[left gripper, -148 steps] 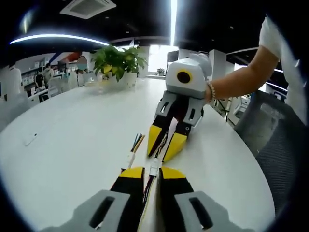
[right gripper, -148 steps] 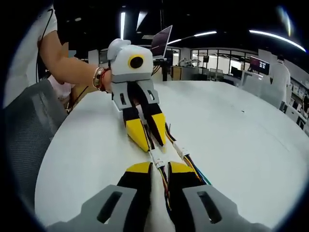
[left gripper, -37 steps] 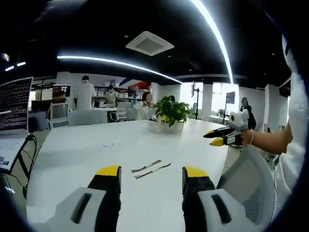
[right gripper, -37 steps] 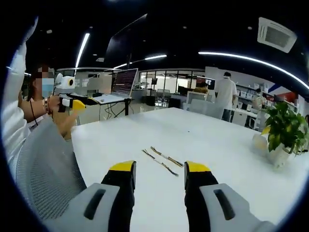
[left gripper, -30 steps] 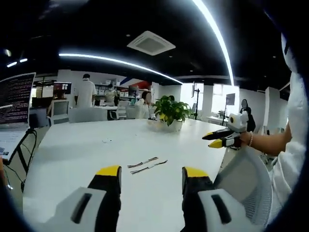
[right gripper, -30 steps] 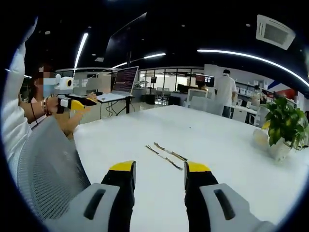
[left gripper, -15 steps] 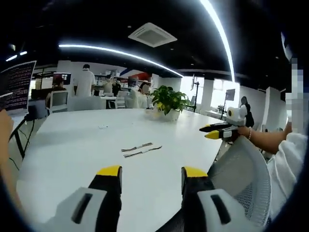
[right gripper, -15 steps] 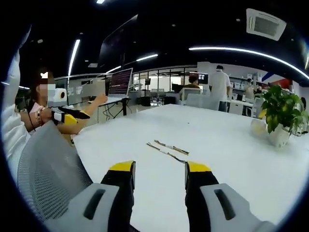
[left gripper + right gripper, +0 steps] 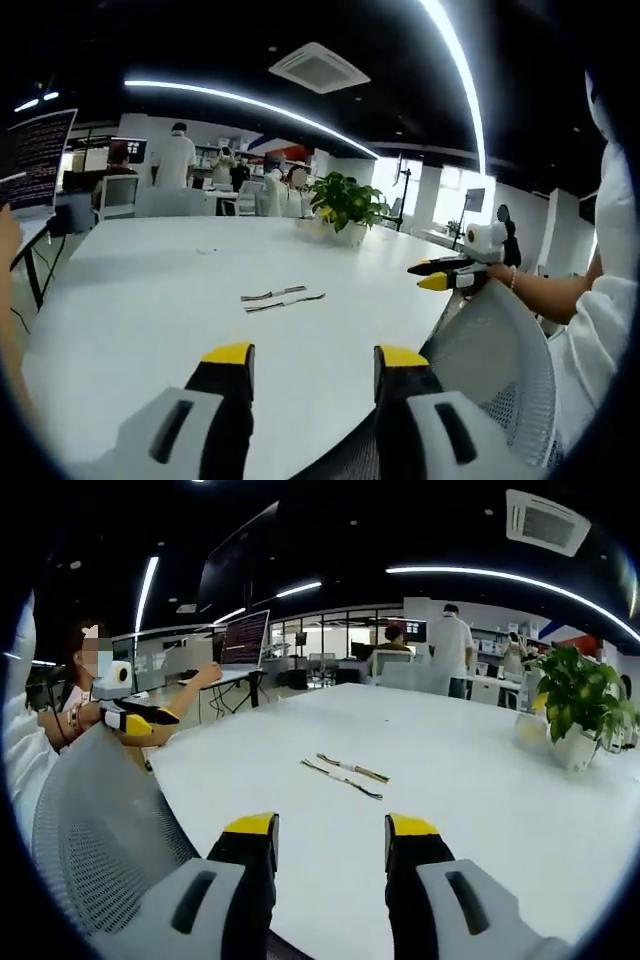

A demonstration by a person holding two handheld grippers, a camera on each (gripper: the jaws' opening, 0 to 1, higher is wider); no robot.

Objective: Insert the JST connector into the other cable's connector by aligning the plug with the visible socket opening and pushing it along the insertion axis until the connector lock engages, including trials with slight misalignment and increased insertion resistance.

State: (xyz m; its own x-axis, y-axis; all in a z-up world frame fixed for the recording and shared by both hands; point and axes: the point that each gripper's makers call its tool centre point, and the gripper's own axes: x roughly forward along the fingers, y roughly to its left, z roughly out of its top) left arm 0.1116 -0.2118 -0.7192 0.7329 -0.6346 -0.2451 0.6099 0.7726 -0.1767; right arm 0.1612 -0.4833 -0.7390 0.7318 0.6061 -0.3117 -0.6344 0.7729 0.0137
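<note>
Left gripper view: we have withdrawn from the table [image 9: 150, 300].
Both grippers [image 9: 312, 358] [image 9: 330, 832] gape empty; cables [image 9: 283, 298] released, mating unconfirmed.

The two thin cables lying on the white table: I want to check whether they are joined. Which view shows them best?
The right gripper view: the two thin cables lie nearer and larger there, side by side, on the white table. The left gripper view shows them smaller and farther off. Whether they are joined is too small to tell.

White table [image 9: 150, 300]; yellow-tipped black left claw [image 9: 314, 362] and right claw [image 9: 330, 832] jaws on grey bodies; green-leaved plant [image 9: 345, 200] in white pot; grey mesh chair [image 9: 90, 830].
</note>
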